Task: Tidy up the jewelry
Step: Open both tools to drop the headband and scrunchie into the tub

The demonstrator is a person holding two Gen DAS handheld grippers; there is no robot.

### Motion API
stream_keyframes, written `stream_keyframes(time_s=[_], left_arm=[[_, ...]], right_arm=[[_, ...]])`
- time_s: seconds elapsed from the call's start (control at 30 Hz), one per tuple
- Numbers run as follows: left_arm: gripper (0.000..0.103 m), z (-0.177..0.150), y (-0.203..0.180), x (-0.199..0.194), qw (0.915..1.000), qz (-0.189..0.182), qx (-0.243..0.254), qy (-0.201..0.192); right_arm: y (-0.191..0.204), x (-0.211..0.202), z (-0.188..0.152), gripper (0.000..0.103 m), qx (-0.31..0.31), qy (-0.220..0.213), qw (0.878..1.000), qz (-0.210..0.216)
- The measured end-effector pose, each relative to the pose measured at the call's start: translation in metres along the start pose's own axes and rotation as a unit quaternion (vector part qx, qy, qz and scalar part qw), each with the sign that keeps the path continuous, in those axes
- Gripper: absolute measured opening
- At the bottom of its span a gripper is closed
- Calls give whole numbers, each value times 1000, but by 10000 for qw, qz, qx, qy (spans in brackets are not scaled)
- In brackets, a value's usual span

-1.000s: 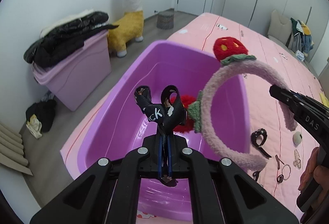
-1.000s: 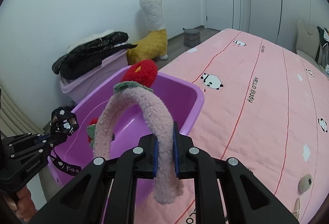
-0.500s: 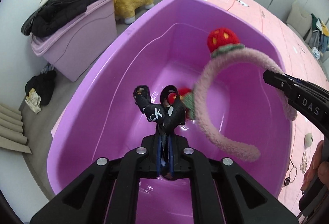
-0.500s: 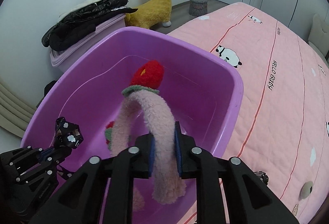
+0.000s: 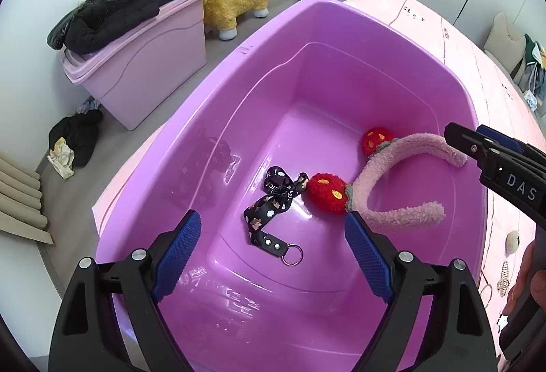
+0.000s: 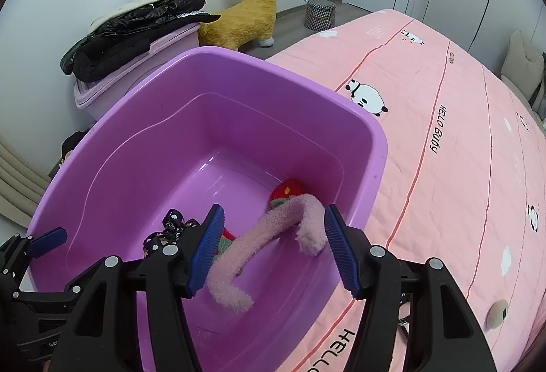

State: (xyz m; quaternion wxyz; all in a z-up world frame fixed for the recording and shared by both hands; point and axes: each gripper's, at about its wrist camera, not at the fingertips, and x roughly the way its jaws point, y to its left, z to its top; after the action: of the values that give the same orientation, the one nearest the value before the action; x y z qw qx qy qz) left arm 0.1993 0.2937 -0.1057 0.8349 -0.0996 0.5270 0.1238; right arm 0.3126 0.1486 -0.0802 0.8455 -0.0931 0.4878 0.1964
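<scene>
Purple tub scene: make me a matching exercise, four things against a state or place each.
1. fuzzy pink headband
2. black patterned strap
3. left gripper
4. black puffer jacket

A. open, holding nothing
B. piled on the lilac storage box
C. in the purple tub, has red pom-poms
D. on the tub floor, metal ring at one end

Pairs: 1-C, 2-D, 3-A, 4-B

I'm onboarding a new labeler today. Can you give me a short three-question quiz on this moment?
1. True or false: the left gripper is open.
2. What lies beside the black strap in the purple tub?
A. a watch
B. a pink fuzzy headband
C. a comb
3. Fill in: the right gripper holds ____.

Key: 1 true; 2 B; 3 nothing.
</scene>
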Motion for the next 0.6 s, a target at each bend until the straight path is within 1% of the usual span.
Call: stream_keyframes(time_s=[0.13, 0.3, 0.6], left_arm=[[84, -3, 1, -5, 10000, -45, -23, -2], [84, -6, 2, -15, 9999, -61, -5, -104], [84, -18, 0, -42, 9995, 13, 26, -302]], right_arm=[[0, -4, -6, 59, 35, 10, 10000, 31], [2, -14, -14, 59, 94, -35, 9999, 89], [2, -44, -35, 59, 198, -193, 9995, 151]])
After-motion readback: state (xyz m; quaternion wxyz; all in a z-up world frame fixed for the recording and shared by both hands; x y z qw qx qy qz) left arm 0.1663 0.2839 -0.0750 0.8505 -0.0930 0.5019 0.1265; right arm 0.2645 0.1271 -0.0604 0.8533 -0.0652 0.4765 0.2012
